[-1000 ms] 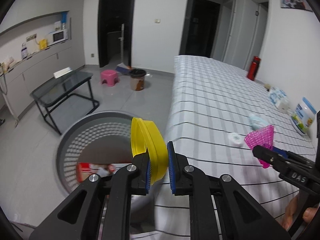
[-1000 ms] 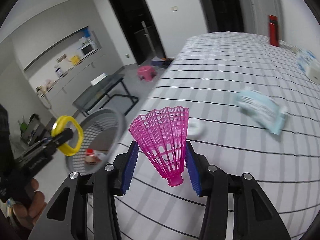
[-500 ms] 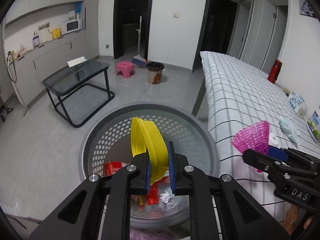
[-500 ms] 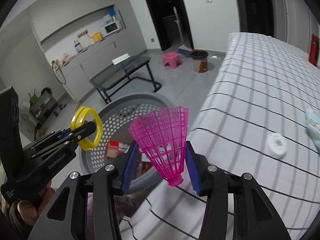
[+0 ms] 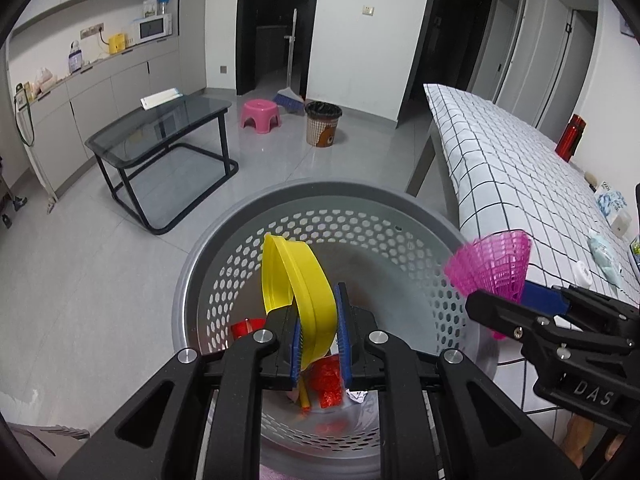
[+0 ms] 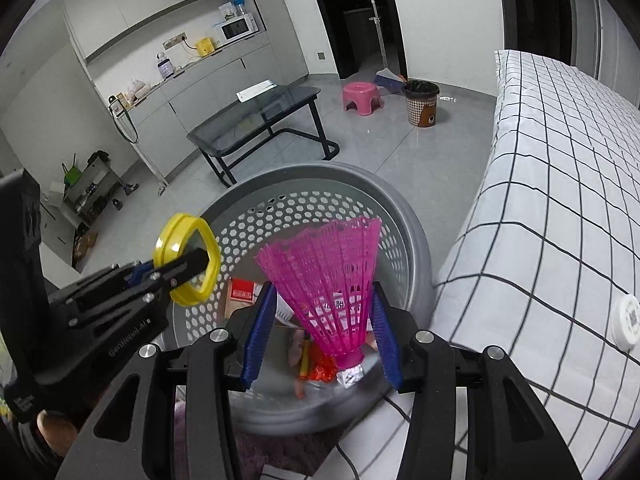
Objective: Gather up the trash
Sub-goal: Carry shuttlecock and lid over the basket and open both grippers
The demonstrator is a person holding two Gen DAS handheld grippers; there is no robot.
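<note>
Hold both loads over the grey perforated basket beside the bed before letting go: your right gripper is clamped on the pink shuttlecock, your left gripper on the yellow ring. Litter at the basket's bottom is blurred.

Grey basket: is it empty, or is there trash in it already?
Not empty. The grey basket holds red wrappers, a crumpled paper and a red-and-white box on its bottom.
</note>
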